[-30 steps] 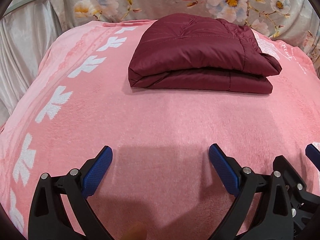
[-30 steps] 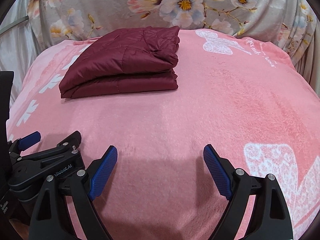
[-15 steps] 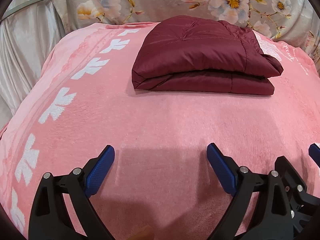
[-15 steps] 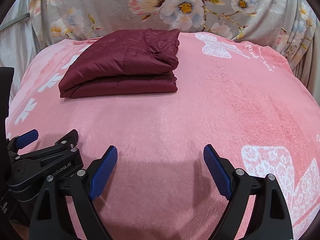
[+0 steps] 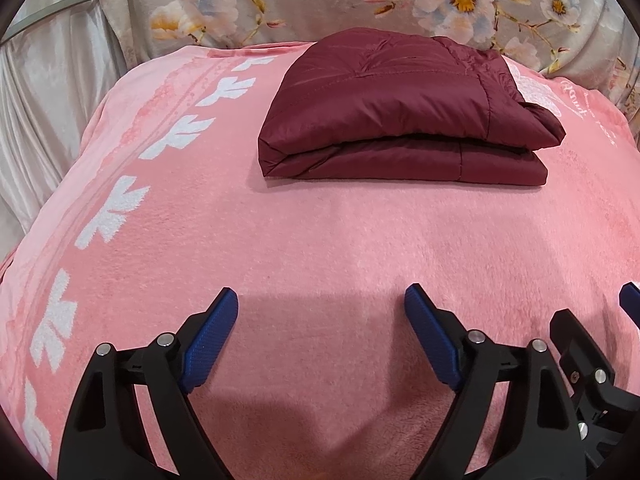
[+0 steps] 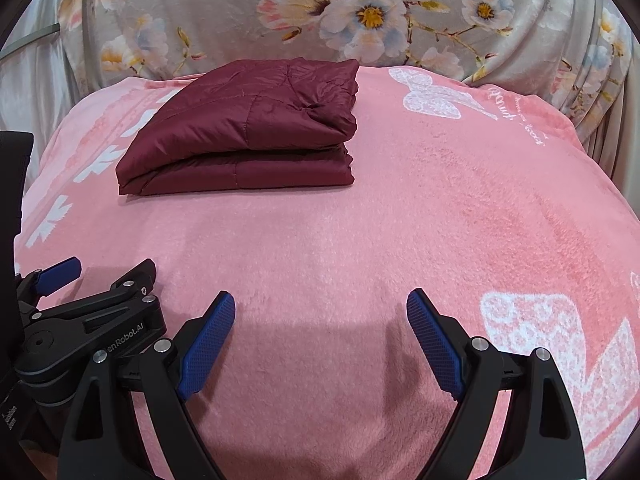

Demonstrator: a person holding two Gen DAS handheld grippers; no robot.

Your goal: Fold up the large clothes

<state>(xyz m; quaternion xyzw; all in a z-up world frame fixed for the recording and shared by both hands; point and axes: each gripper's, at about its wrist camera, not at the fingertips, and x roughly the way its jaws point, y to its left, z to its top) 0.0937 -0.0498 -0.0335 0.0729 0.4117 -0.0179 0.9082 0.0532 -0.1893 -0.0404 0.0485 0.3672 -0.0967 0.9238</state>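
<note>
- Left wrist view: the left gripper [image 5: 321,308] is empty, its jaws closing on nothing. The folded maroon jacket [image 5: 404,116] lies far back on the pink blanket [image 5: 320,240].
- Right wrist view: the right gripper [image 6: 321,312] is released and empty. The puffy jacket's top layer may spring open if nudged.

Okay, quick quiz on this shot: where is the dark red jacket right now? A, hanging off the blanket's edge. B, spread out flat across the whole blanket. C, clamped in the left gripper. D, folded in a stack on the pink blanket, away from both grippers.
D: the dark red jacket lies folded in layers on the pink blanket, well beyond the left gripper and right gripper, with nothing between either pair of jaws.
</note>
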